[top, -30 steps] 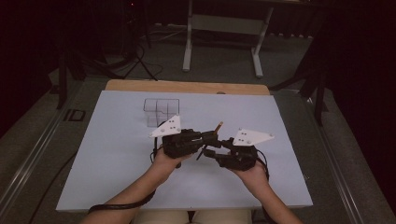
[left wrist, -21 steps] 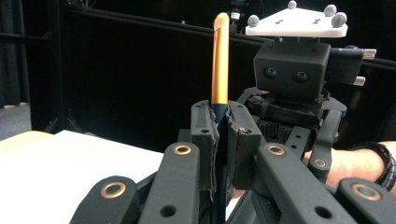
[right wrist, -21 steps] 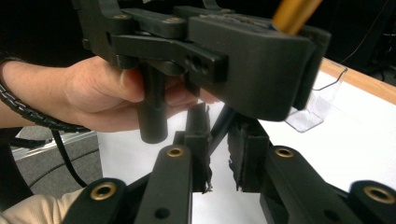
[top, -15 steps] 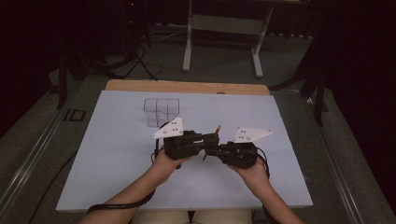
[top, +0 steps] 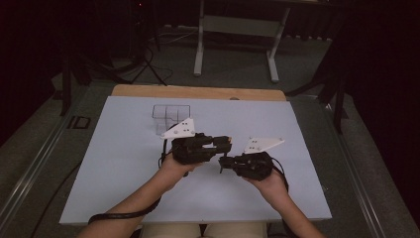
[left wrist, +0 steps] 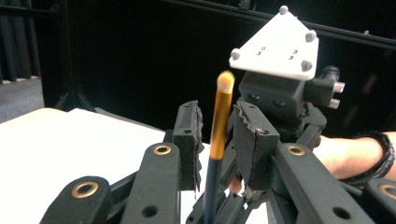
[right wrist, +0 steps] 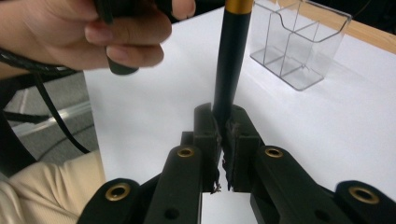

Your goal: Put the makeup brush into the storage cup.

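The right gripper (right wrist: 219, 135) pinches the black handle of a gold-banded brush (right wrist: 229, 70), holding it upright, likely for a handover. The left gripper (left wrist: 217, 135) has its jaws spread around the brush's gold band without touching it. Farther back on the white desk (top: 124, 163) stands a clear compartment holder (top: 170, 115), probably the brush's destination.

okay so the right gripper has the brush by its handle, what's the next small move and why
Probably shut the left gripper on the brush: its gold ferrule stands between the open fingers, while the right gripper clamps the black handle. The clear organizer waits nearby.
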A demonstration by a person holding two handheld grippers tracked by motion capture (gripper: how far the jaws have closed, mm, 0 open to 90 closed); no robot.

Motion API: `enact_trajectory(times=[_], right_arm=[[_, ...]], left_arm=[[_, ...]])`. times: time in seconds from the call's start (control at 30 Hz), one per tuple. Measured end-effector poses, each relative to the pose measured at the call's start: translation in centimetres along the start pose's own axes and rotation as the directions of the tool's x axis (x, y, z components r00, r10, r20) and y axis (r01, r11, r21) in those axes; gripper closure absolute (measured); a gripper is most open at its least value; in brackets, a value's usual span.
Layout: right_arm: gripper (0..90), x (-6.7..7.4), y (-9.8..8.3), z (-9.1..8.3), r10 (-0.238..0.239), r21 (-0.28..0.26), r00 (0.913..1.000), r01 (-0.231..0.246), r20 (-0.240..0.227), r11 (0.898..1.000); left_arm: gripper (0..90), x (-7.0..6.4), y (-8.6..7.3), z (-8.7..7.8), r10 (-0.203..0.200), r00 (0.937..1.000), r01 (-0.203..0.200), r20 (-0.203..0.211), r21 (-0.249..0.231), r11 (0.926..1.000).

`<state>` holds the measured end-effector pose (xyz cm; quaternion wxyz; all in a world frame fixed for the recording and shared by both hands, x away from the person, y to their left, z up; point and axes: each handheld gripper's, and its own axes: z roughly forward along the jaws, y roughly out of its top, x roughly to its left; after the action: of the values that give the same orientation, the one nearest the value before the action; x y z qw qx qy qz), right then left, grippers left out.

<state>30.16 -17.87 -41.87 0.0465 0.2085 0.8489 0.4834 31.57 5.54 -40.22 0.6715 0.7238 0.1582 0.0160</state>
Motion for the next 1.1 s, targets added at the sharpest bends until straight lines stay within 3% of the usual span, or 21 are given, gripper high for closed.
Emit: enact_trajectory(times=[0.13,0.2,0.3,0.43,0.67,0.83,1.1], right_arm=[[84.7,0.0,0.0,0.2,-0.004,0.012,1.0,0.004,0.004,1.0],[84.8,0.0,0.0,0.3,-0.009,0.022,0.9999,0.009,0.013,1.0],[84.7,0.0,0.0,0.3,-0.008,0.024,0.9999,0.008,0.012,1.0],[84.6,-0.2,-0.1,0.2,-0.014,0.026,0.9999,0.013,0.009,1.0],[82.8,-0.3,-0.3,0.1,-0.021,-0.007,0.9996,0.021,0.017,1.0],[70.9,-0.2,-0.2,-0.4,-0.034,-0.039,0.9991,0.035,0.025,0.999],[40.5,0.1,-0.4,-2.1,-0.046,-0.087,0.9968,0.052,0.066,0.995]], left_arm=[[72.8,-0.1,0.0,0.3,-0.006,1.0,0.006,-0.004,0.019,0.9998],[77.8,0.0,-0.1,0.3,-0.022,0.9998,0.022,-0.003,0.022,0.9995],[83.6,-0.1,-0.1,0.2,-0.002,0.9992,0.003,-0.039,0.018,0.9998],[85.3,0.1,0.0,0.2,0.008,0.9994,-0.006,-0.035,0.035,0.9994],[85.7,-0.3,0.6,0.5,0.056,0.9962,-0.052,-0.068,0.049,0.9974],[85.8,-0.2,1.3,0.6,0.053,0.9953,-0.051,-0.081,0.033,0.9982],[85.7,0.1,2.6,-0.6,0.055,0.9907,-0.053,-0.124,0.016,0.9985]])
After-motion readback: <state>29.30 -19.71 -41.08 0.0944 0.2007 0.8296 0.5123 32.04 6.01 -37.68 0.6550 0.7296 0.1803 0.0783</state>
